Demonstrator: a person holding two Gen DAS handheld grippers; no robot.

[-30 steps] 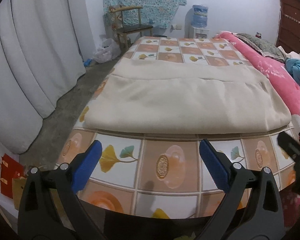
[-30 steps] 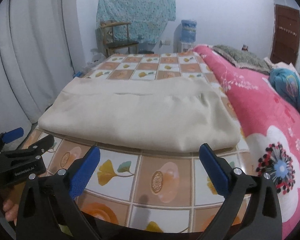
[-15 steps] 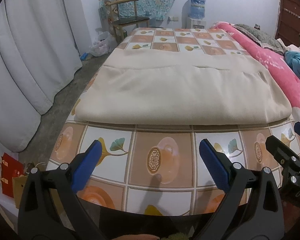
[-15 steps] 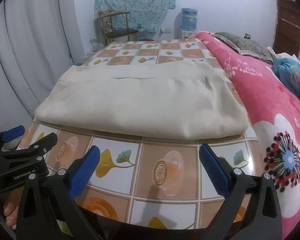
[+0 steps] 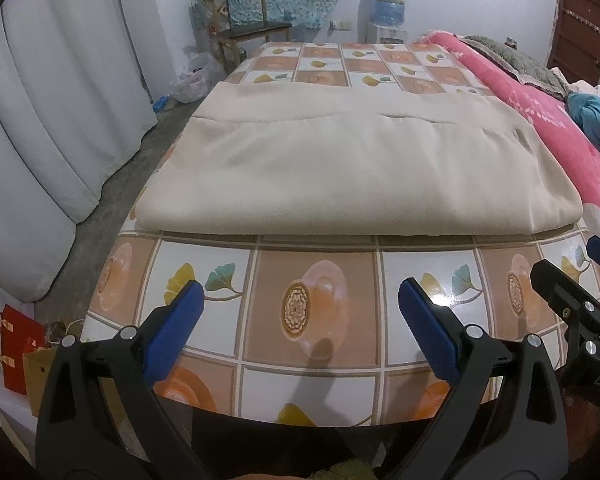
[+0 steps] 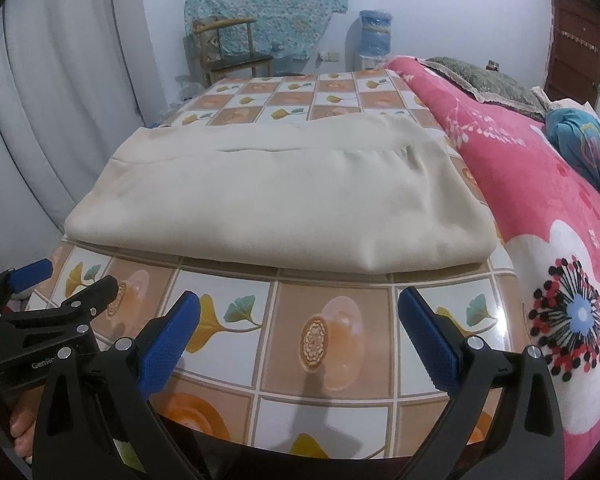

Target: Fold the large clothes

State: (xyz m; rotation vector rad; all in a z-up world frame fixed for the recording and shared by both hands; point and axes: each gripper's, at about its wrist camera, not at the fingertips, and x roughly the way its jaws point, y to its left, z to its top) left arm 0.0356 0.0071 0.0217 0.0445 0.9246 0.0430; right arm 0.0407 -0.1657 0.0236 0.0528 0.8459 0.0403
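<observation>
Beige cloth (image 5: 352,176) lying folded on the patterned table (image 5: 312,308), long axis running left-right across my view.
I'm holding left gripper (image 5: 298,330) and right gripper (image 6: 298,330) spread wide, empty, just short of its near edge; cloth lying straight ahead, neither clearly nearer.

Your left gripper (image 5: 298,322) hangs over the near edge of the table with its blue-padded fingers (image 5: 175,330) spread wide and nothing between them. Your right gripper (image 6: 299,326) sits just beside it at the same near edge, level with it, its blue pads (image 6: 430,340) equally far apart and gripping nothing. Both point straight across the table toward its far edge. Your left hand (image 6: 20,426) shows partly, wrapped around its gripper's handle.
</observation>
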